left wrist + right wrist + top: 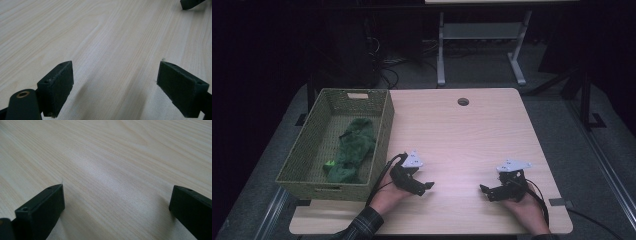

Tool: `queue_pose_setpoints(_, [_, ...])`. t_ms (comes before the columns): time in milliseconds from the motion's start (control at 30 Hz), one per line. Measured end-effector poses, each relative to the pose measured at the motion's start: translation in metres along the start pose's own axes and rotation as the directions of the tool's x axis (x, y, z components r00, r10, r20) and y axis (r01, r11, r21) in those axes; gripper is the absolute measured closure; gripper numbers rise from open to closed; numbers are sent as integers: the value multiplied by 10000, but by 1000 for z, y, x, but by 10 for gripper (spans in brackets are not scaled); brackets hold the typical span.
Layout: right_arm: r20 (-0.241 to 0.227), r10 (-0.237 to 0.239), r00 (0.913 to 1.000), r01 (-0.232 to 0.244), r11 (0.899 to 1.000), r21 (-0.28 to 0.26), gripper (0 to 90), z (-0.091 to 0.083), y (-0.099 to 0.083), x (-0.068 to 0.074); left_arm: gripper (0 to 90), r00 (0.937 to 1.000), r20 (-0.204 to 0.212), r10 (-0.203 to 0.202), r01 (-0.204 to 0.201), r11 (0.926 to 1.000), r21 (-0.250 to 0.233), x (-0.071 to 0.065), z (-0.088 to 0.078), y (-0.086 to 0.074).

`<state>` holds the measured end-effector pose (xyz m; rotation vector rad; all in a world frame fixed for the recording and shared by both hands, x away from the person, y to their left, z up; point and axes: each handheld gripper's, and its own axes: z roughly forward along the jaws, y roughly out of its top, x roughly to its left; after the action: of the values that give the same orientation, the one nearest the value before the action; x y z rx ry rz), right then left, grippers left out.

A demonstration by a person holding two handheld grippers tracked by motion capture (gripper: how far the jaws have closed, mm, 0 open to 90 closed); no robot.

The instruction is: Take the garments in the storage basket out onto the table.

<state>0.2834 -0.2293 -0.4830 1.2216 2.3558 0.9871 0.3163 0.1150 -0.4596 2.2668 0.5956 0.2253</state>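
Right, biggest thing first: the pale wooden table point(462, 140) stretches out in front of me, its grain running under both sets of jaws in my two gripper views. On its left side sits the green woven basket point(382, 130), wall just beside my left forearm. Down inside it lies the green cloth point(354, 147), crumpled lengthwise along the basket floor, with a small bright green spot near its closer end.

Now my tools. My left gripper point(428, 185) rests low over the table near the front edge, just right of the basket, jaws pointing toward the middle. In the left gripper view the jaws stand spread wide, bare wood between them, nothing pinched, and a black tip of my other tool point(191, 3) peeks in at the top right corner. My right gripper point(484, 190) sits opposite, well apart from the left one, jaws pointing back at it. Its own view shows them wide apart too, hovering close above the wood, holding nothing.
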Motion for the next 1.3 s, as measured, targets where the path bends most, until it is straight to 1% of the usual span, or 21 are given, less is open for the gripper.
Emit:
queue_pose_setpoints(167, [-1, -5, 10000, 5, 10000, -3, 0, 0, 0, 0, 135, 10000, 35, 41, -41, 10000, -8, 0, -3, 2])
queue_pose_setpoints(300, [0, -8, 10000, 8, 10000, -5, 0, 0, 0, 0, 135, 10000, 57, -45, 46, 9999, -147, 0, -5, 4])
queue_pose_setpoints(433, [-1, -5, 10000, 5, 10000, 4, 0, 0, 0, 0, 135, 10000, 82, 29, -29, 10000, -63, 0, -8, 7])
queue_pose_setpoints(500, [1, -11, 10000, 11, 10000, 3, 0, 0, 0, 0, 135, 9999, 124, -53, 55, 9999, -141, -1, -8, 8])
queue_pose_setpoints(533, [0, -6, 10000, 6, 10000, 2, 0, 0, 0, 0, 135, 9999, 138, 46, -45, 10000, -79, 0, -9, 8])
queue_pose_setpoints(733, [0, -3, 10000, 3, 10000, 3, 0, 0, 0, 0, 135, 9997, 226, 43, -42, 10000, -24, -1, -13, 12])
queue_pose_setpoints(933, [-1, -2, 10000, 2, 10000, -8, 0, 0, 0, 0, 135, 9998, 212, -6, 8, 9999, -107, -2, -17, 16])
queue_pose_setpoints(1000, [-1, 1, 10000, -1, 10000, -8, 0, 0, 0, 0, 136, 9998, 195, 79, -77, 9999, -93, -2, -19, 17])
queue_pose_setpoints(1133, [-3, 3, 10000, -3, 10000, -7, 0, 0, 0, 0, 136, 9998, 202, 68, -64, 9998, -198, -3, -23, 21])
queue_pose_setpoints(1167, [-2, 4, 10000, -4, 10000, -3, 0, 0, 0, 0, 136, 9997, 194, 121, -118, 9998, -177, -2, -24, 22])
queue_pose_setpoints(1233, [-1, 3, 10000, -3, 10000, -6, 0, 0, 0, 0, 136, 9997, 201, 106, -102, 9997, -208, -2, -25, 23])
queue_pose_setpoints(1267, [-1, 2, 10000, -2, 10000, -5, 0, 0, 0, 0, 136, 9997, 249, -11, 18, 9996, -299, -2, -27, 24])
queue_pose_setpoints(1300, [-2, 4, 10000, -4, 10000, -2, 0, 0, 0, 0, 136, 9996, 288, -36, 44, 9997, -259, -2, -28, 25])
